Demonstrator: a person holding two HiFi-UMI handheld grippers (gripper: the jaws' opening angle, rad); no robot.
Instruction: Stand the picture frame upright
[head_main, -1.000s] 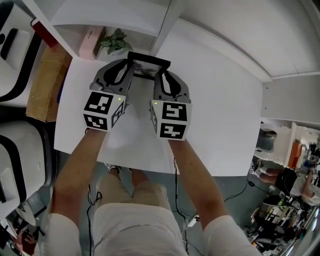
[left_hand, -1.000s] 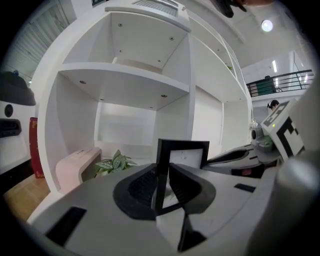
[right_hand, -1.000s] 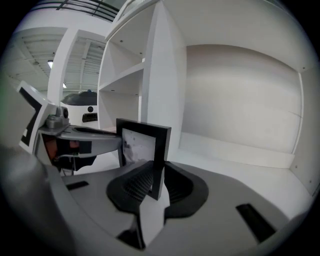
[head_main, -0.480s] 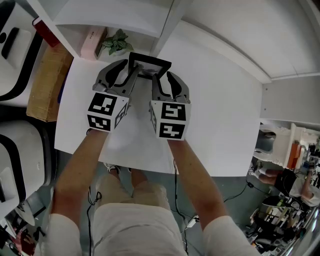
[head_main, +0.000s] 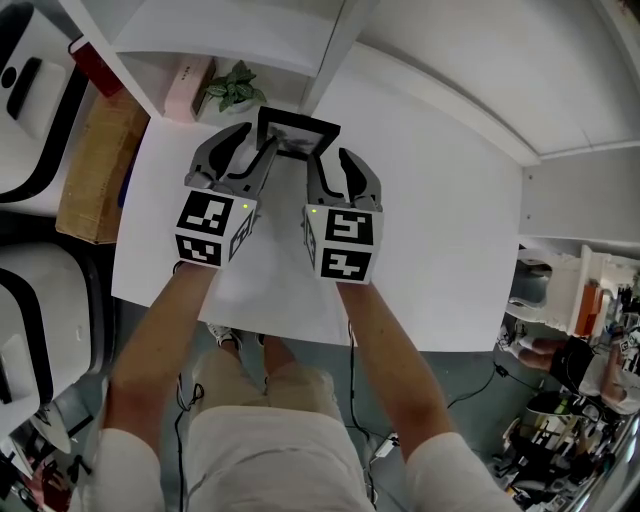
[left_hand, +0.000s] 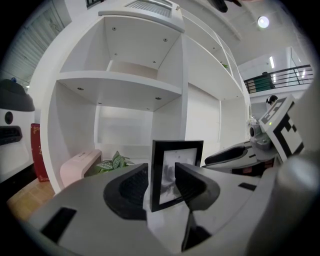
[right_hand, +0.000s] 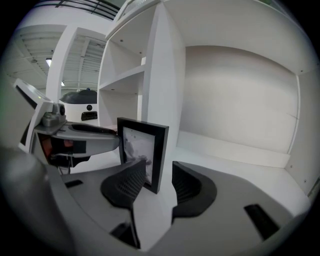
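A black picture frame (head_main: 298, 132) stands upright on the white table (head_main: 440, 230), close to the shelf unit. My left gripper (head_main: 254, 152) is at the frame's left edge and my right gripper (head_main: 336, 162) at its right edge. In the left gripper view the frame (left_hand: 176, 170) stands between the jaws of the left gripper (left_hand: 161, 183) with a gap beside it. In the right gripper view the frame's (right_hand: 144, 148) right edge stands between the jaws of the right gripper (right_hand: 158, 183), also with a gap. Both pairs of jaws have just been opening and no pad presses on the frame.
A small green plant (head_main: 232, 88) and a pink box (head_main: 184, 85) sit in the shelf compartment behind the frame's left side. The shelf's white divider (head_main: 335, 40) rises just behind the frame. A cardboard box (head_main: 90, 165) lies left of the table.
Both grippers' jaws have spread wider off the frame's edges. The frame stays upright and the hands have kept their place.
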